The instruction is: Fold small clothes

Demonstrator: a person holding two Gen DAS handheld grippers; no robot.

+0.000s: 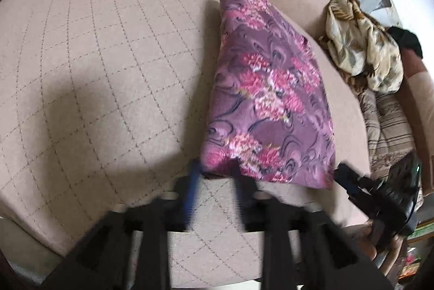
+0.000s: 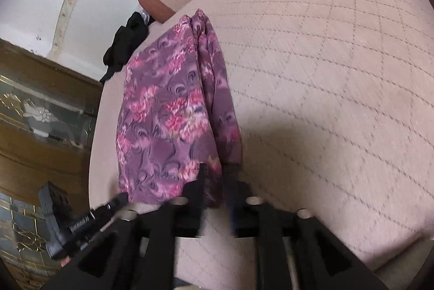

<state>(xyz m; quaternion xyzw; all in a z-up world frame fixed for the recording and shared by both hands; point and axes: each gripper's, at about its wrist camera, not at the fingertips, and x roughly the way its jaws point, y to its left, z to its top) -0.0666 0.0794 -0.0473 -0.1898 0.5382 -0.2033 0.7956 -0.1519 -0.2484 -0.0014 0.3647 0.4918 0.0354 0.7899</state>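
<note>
A purple cloth with pink flowers hangs lifted above the beige quilted sofa seat. My left gripper is shut on its near left corner. The right gripper shows at the right of that view, at the cloth's other near corner. In the right wrist view the cloth hangs in folds and my right gripper is shut on its near edge. The left gripper shows at the lower left there, touching the cloth's corner.
A cream patterned garment is heaped on the sofa's right side, above a striped cushion. A black garment lies at the seat's far edge. A wooden cabinet with glass panels stands beside the sofa.
</note>
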